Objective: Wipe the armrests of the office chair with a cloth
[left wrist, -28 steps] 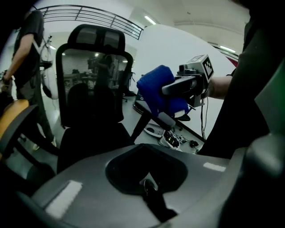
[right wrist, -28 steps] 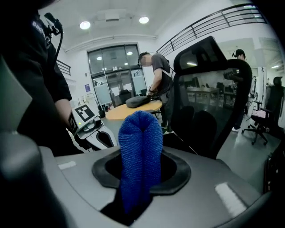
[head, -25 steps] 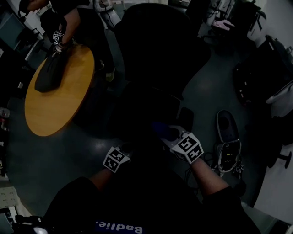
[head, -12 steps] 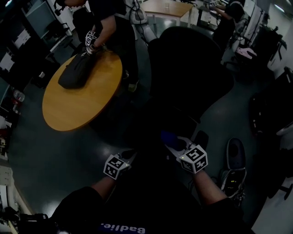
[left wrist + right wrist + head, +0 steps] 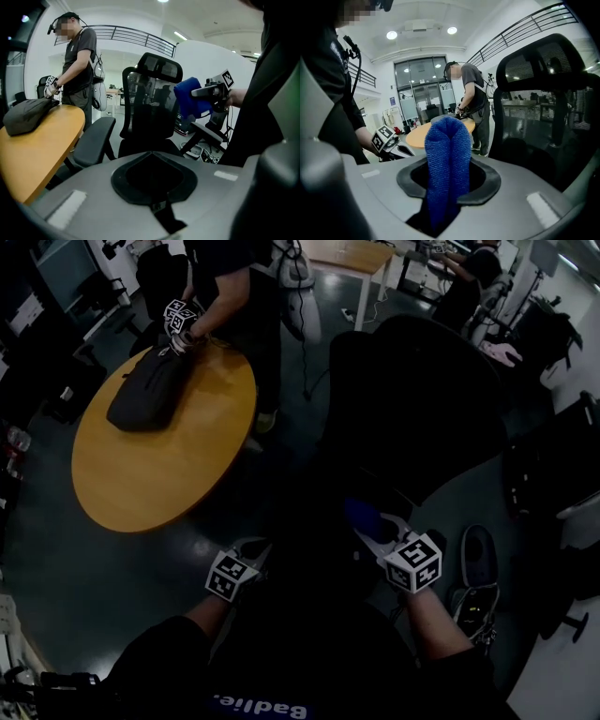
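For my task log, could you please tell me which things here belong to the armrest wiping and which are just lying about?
Job: blue cloth, clamped in the right gripper; office chair; its armrests.
Lying about: round wooden table; dark bag on it.

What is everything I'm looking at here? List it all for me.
office chair: one, black, in the middle
armrests: two, black, either side of the chair
table: one, round, orange-brown wood, left of the chair
bag: one, dark, on the table
other person: one, dark clothes, standing at the table, hands on the bag
cloth: one, blue, in the right gripper
left gripper: one, grey, empty, jaws together
right gripper: one, grey, shut on the cloth
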Tool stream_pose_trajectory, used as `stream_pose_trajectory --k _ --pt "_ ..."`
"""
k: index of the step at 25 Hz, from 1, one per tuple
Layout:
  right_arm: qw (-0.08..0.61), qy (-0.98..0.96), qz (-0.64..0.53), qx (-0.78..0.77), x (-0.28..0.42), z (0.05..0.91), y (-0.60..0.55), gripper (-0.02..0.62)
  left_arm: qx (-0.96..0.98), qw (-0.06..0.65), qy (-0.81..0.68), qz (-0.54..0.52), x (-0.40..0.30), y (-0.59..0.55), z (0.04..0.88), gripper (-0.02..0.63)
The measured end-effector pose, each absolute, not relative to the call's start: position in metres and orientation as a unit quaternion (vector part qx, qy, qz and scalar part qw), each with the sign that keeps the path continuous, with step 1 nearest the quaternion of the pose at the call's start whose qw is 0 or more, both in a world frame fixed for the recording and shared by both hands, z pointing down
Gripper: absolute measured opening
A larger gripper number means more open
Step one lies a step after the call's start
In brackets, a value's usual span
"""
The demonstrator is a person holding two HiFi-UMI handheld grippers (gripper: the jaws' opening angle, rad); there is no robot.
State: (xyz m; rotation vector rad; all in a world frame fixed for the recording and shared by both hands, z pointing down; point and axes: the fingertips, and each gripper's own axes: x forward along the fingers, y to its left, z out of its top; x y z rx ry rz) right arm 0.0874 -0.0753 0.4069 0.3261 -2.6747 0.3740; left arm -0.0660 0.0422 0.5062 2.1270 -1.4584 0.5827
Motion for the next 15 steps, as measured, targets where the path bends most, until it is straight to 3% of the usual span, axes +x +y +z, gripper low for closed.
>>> stream_pose_trajectory --k 15 --pt "0.283 -0.938 0.145 0.139 -0.069 0.430 -0.121 0.132 0.827 0.260 -0.457 0.200 -0.178 0.006 0.552 0.017"
